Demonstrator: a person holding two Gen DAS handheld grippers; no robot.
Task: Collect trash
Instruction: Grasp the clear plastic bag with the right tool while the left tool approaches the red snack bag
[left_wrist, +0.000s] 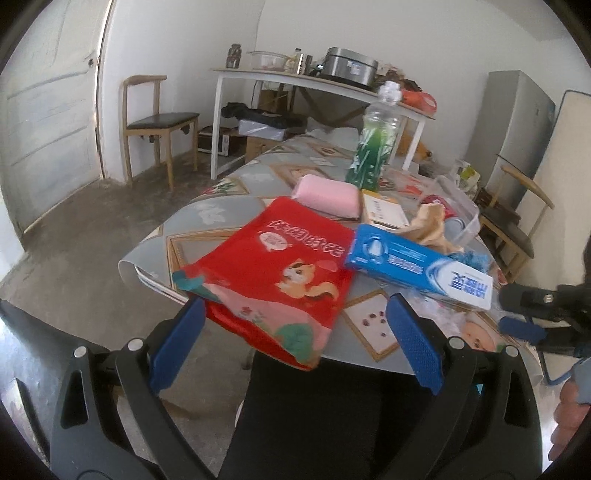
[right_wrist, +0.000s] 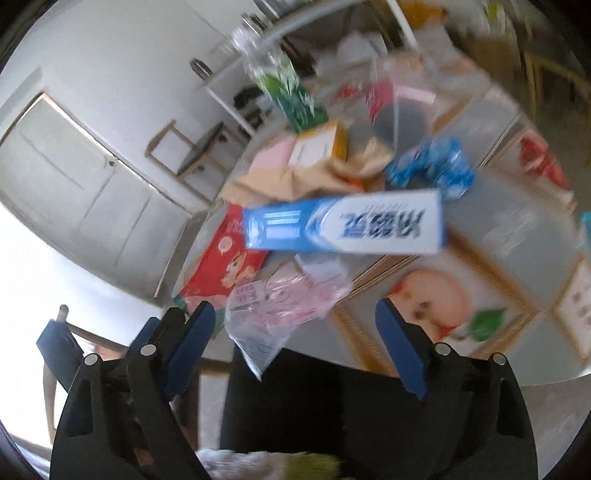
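Note:
A red snack bag (left_wrist: 273, 273) overhangs the near edge of the table (left_wrist: 207, 218), between the fingers of my open, empty left gripper (left_wrist: 295, 321). A blue toothpaste box (left_wrist: 417, 266) lies to its right, with crumpled brown paper (left_wrist: 428, 225) behind it. In the blurred right wrist view, my right gripper (right_wrist: 295, 332) is open, with a clear pink plastic wrapper (right_wrist: 280, 306) at the table edge between its fingers. The toothpaste box (right_wrist: 343, 229), red bag (right_wrist: 225, 266), brown paper (right_wrist: 303, 177) and a blue crumpled wrapper (right_wrist: 428, 170) lie beyond it.
A green-labelled bottle (left_wrist: 373, 147), a pink pack (left_wrist: 328, 195), a small card box (left_wrist: 384, 210) and a clear container (left_wrist: 461, 218) stand farther back. Wooden chairs (left_wrist: 155, 122) stand left and right. A white side table (left_wrist: 317, 85) carries kitchenware. The right gripper shows at the right edge (left_wrist: 528, 314).

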